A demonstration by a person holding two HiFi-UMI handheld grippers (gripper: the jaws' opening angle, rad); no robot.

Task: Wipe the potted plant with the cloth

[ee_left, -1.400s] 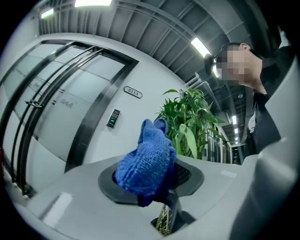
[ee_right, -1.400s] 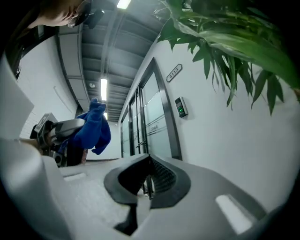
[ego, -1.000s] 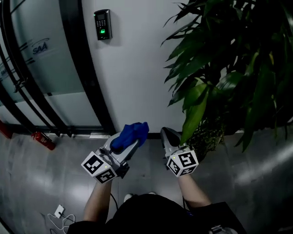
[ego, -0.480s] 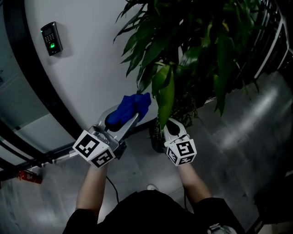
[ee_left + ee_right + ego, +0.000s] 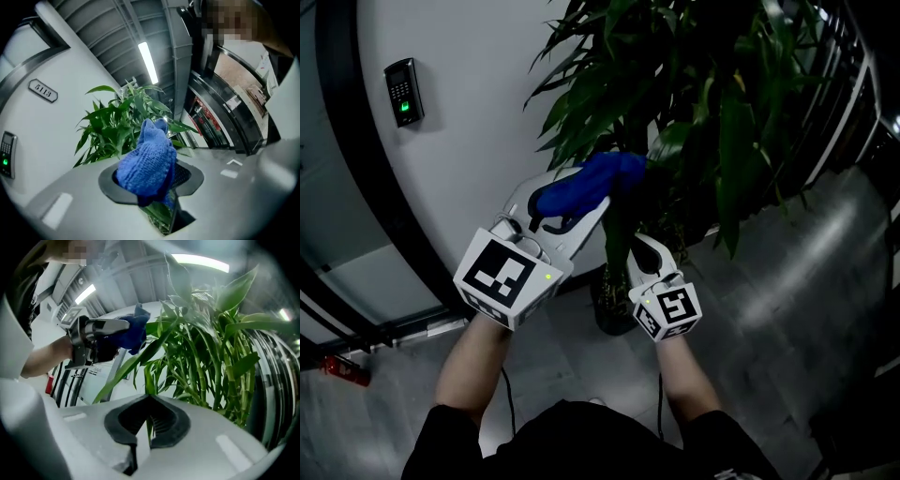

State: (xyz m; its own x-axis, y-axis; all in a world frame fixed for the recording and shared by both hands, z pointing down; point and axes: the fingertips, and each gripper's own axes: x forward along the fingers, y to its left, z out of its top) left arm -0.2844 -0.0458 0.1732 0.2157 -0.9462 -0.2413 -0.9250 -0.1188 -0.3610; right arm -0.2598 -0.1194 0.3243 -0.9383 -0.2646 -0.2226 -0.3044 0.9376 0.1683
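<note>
Your left gripper point(image 5: 151, 187): jaws clamped on the blue cloth point(image 5: 586, 183), which you hold high, above your right gripper.
Your right gripper point(image 5: 147, 423): lower down, with the jaws pinched together on the tip of a long drooping leaf point(image 5: 619, 234).
Cloth: bunched up and bulging past the jaw tips, pressed against the leaves on the plant's left side.
Potted plant point(image 5: 694, 84): tall, with dense narrow leaves; its dark pot point(image 5: 611, 305) stands on the grey floor point(image 5: 787, 281) at the foot of the white wall point(image 5: 469, 141), just beyond your right gripper.
Wall: a keypad reader point(image 5: 401, 91) is mounted well left of the plant.
</note>
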